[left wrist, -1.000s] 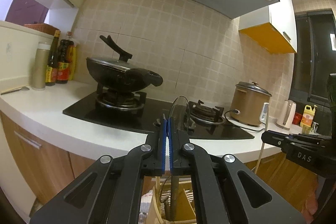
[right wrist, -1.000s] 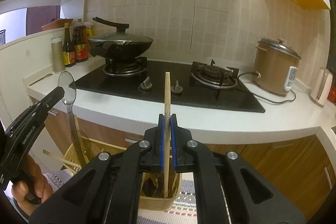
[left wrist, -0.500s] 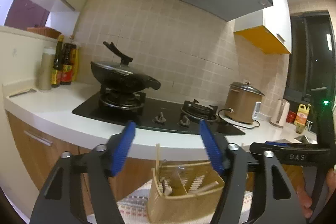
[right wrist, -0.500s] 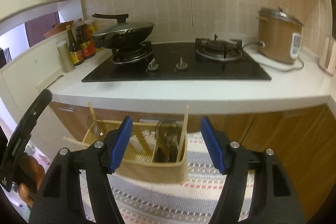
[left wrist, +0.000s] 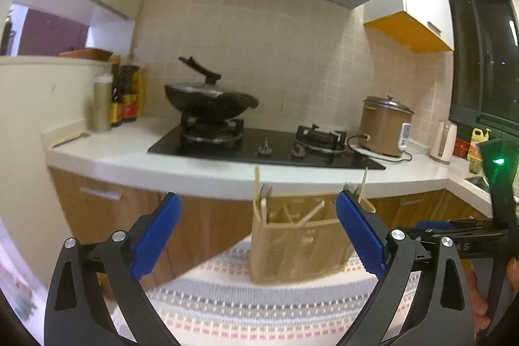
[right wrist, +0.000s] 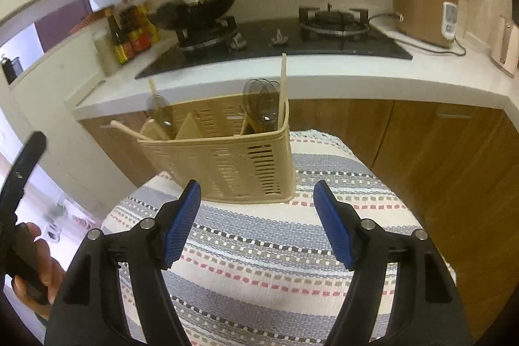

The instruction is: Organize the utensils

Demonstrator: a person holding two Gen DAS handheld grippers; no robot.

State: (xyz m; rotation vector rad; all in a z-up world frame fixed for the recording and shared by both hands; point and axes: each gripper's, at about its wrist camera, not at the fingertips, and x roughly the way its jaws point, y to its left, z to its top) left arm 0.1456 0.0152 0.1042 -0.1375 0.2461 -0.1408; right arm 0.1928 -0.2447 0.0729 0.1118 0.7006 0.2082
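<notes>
A beige slotted utensil caddy stands on a striped cloth; it also shows in the left wrist view. Clear spoons and a wooden chopstick stand in its right compartment. Another spoon and chopsticks lean in its left part. My right gripper is open and empty, just in front of the caddy. My left gripper is open and empty, back from the caddy.
Behind the caddy runs a white counter with a black gas hob, a lidded wok, sauce bottles and a rice cooker. Wooden cabinets stand below. The right gripper's body shows at the left view's right edge.
Both grippers were shut, the left on a spoon, the right on a chopstick. Both have opened, left the utensils in the caddy, and drawn back from it.
</notes>
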